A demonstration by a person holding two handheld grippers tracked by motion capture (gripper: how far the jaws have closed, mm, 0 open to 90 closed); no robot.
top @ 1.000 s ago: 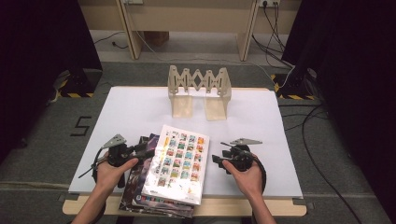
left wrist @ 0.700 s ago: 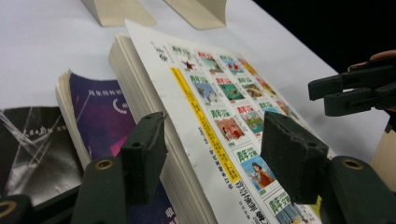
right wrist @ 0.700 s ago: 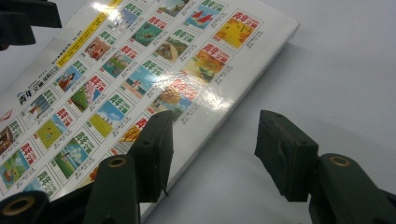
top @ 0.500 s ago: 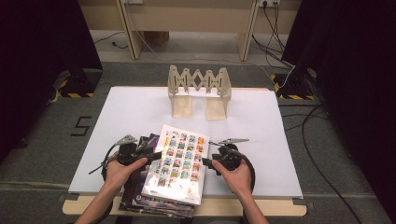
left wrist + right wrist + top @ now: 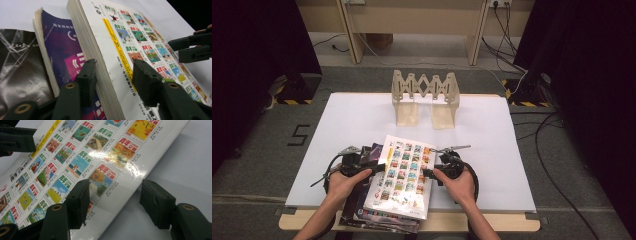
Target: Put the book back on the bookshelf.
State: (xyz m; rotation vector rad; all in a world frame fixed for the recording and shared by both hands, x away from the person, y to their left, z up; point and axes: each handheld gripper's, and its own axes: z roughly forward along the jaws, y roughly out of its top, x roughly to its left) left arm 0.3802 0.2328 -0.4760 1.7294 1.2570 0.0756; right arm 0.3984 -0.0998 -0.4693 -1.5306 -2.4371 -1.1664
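A thick white book (image 5: 404, 172) with a grid of small colour pictures on its cover lies on top of a stack at the table's front edge. My left gripper (image 5: 379, 167) straddles its spine side (image 5: 107, 62). One jaw is down beside the page block over a purple magazine (image 5: 62, 55) and the other sits over the cover. These jaws have just been closing, and a small gap still shows. My right gripper (image 5: 426, 173) stands open at the book's right edge (image 5: 125, 190), one jaw over the cover and one over the table. Its jaws have just been opening.
Under the white book lie the purple magazine and a dark glossy one (image 5: 20, 67). A wooden folding rack (image 5: 426, 97) stands at the back middle of the white table sheet (image 5: 352, 120). The stack overhangs the table's front edge.
My right hand has slid left, up to the white book's right edge. My left gripper has shifted slightly right onto the spine side, and its jaws stand narrower.
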